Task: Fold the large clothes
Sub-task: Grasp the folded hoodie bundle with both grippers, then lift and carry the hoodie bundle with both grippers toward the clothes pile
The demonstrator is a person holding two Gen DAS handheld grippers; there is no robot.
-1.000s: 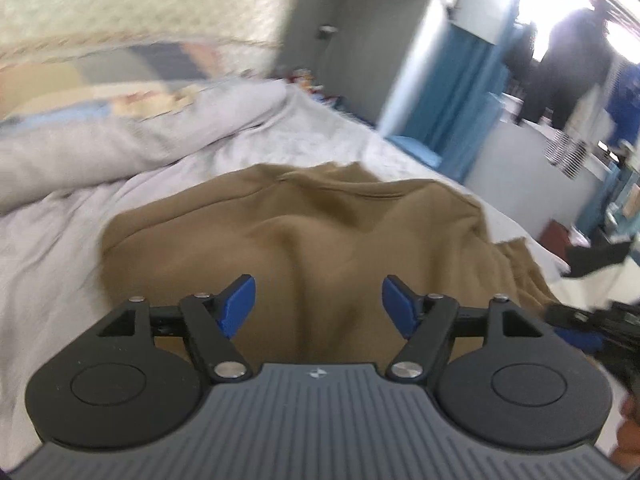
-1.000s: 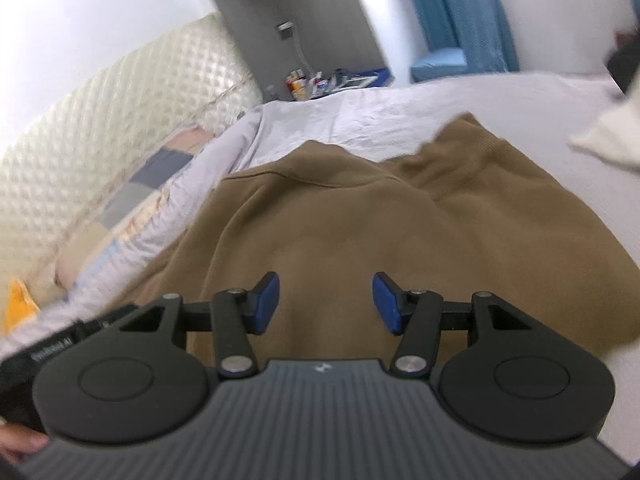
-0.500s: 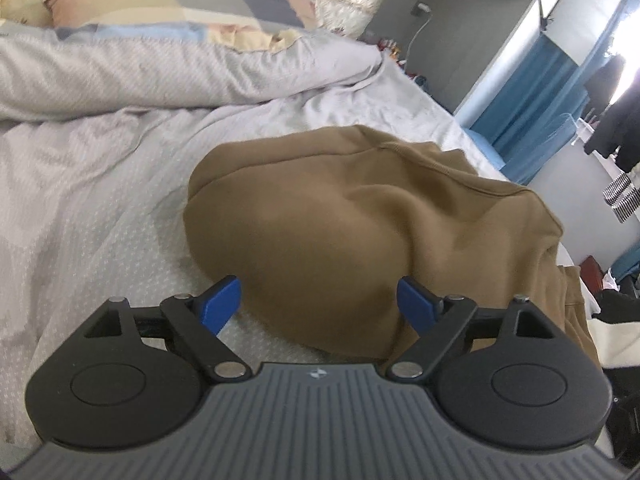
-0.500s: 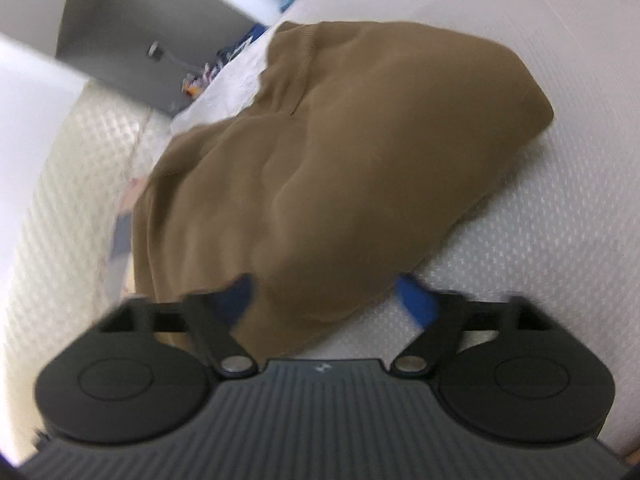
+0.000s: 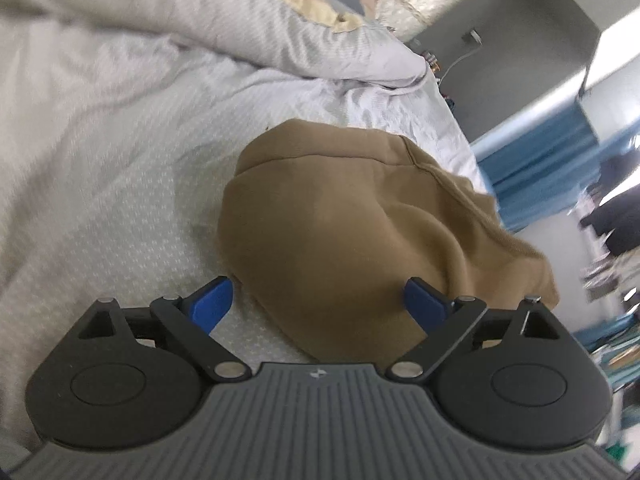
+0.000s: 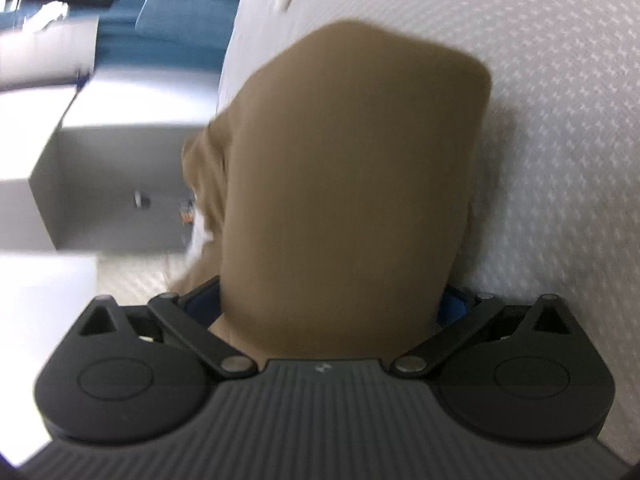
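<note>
I see the brown sweatshirt (image 5: 352,236) lying bunched on the bed (image 5: 120,184), its near edge between the fingers (image 5: 210,304) of my left gripper (image 5: 320,304). Those fingers are wide and opening, pads clear of the cloth. A pillow (image 5: 248,36) lies at the far side. In the right view, rolled and blurred, the sweatshirt (image 6: 352,184) fills the gap of my right gripper (image 6: 336,308); its fingers (image 6: 454,306) are opening wide, half hidden behind the cloth, and I see no pad pressing it. A grey cabinet (image 6: 116,184) stands off the bed's left.
</note>
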